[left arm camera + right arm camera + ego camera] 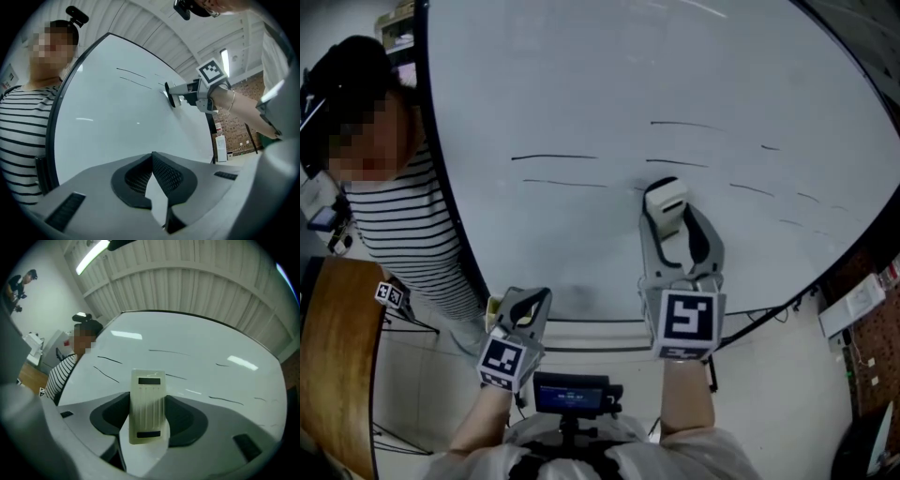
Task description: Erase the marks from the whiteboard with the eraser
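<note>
The whiteboard (675, 66) fills the head view and carries several thin black marks, such as a line at mid-left (553, 157) and one right of centre (751, 189). My right gripper (669, 202) is shut on the cream eraser (666, 206), whose far end is on the board near its middle, just below a short mark (677, 163). In the right gripper view the eraser (147, 406) stands upright between the jaws, with marks (106, 374) to both sides. My left gripper (531, 300) hangs low by the board's bottom edge, shut and empty; its tips (152, 155) meet.
A person in a striped shirt (412, 225) stands close to the board's left edge. A wooden panel (333, 356) is at the lower left. A brick wall with a white box (853, 305) lies right. A small screen device (572, 394) sits at my chest.
</note>
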### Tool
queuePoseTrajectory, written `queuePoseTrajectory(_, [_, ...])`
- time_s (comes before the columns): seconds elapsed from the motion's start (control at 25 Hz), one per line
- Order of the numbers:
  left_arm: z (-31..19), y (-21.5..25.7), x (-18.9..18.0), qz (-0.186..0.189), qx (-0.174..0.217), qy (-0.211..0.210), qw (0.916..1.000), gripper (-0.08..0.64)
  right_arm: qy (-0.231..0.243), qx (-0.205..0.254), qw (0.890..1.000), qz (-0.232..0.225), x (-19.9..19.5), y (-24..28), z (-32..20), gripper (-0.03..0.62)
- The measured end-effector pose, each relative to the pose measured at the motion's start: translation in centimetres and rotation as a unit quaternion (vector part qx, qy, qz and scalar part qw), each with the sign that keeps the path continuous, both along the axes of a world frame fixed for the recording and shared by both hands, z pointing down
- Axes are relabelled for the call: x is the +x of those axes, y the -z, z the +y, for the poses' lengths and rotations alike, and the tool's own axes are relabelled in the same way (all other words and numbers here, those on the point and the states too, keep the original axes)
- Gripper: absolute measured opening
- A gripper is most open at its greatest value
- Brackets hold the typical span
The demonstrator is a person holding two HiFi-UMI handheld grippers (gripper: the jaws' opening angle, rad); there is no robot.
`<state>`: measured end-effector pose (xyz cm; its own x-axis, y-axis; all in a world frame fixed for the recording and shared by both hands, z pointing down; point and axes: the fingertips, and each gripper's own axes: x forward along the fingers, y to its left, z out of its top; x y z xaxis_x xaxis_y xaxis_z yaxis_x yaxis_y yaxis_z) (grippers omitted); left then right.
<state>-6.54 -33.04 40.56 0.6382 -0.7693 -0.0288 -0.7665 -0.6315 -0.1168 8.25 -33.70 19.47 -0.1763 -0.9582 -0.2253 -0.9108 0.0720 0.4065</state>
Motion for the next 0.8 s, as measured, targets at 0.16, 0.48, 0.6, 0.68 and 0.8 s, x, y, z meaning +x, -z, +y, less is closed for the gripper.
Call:
queuePoseTrajectory(0.16, [-0.2, -0.1, -1.1, 0.002, 0.002, 0.01, 0.9999, 0.006, 0.044, 0.003, 0.998, 0.043, -5.9, 0.1, -0.7, 0.244])
queuePoseTrajectory(0.48, [-0.6, -0.5, -3.6, 0.009, -0.003, 0.033, 0.9994, 0.006, 0.047, 0.022, 0.998, 0.019, -6.4, 0.5, -1.6, 0.245])
queuePoseTrajectory(0.6, [-0.6, -0.4, -3.3, 0.011, -0.003, 0.031, 0.9995, 0.006, 0.053, 0.022, 0.998, 0.005, -5.7, 0.5, -1.6, 0.247])
queuePoseTrajectory(0.68, [-0.6, -0.4, -2.8, 0.013, -0.009, 0.028, 0.9995, 0.006, 0.046, 0.016, 0.999, -0.008, -4.8, 0.3, -1.6, 0.247])
queuePoseTrajectory(0.8, [-0.8, -0.8, -1.9, 0.003, -0.003, 0.013, 0.9999, 0.006, 0.032, 0.004, 0.999, -0.022, -3.0, -0.3, -1.4, 0.247])
